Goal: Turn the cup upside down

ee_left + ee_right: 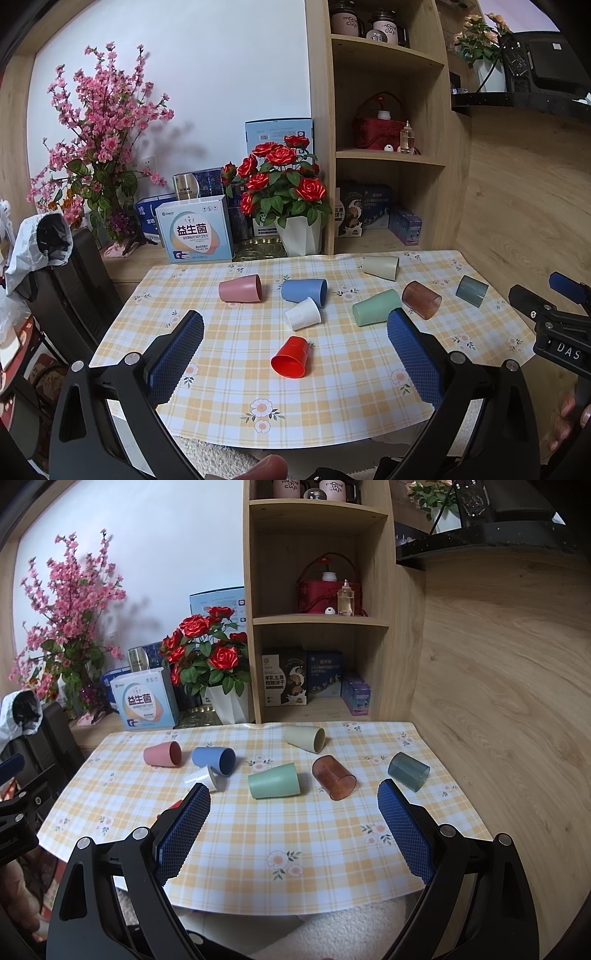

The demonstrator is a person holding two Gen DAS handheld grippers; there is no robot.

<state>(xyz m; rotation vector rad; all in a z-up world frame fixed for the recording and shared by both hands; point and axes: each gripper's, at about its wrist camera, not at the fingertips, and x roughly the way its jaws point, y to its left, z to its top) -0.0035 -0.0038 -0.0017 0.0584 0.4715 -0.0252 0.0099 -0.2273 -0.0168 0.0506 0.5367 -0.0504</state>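
Several cups lie on their sides on the checked tablecloth (332, 398): red (291, 357), white (303, 314), blue (304, 291), pink (240, 289), green (376, 307), brown clear (421, 299), grey-teal clear (471, 290) and beige (381, 267). My left gripper (295, 332) is open and empty, above the near table edge, with the red cup between its fingers' lines of sight. My right gripper (293, 805) is open and empty, facing the green cup (274, 781) and brown cup (334, 777). The right gripper also shows at the right edge of the left wrist view (554, 321).
Behind the table stand a white pot of red roses (295, 232), boxes (195, 232), a pink blossom plant (103, 147) and a wooden shelf unit (388, 158). A dark chair with a white cloth (40, 240) stands at the left. A wooden wall (498, 701) is at the right.
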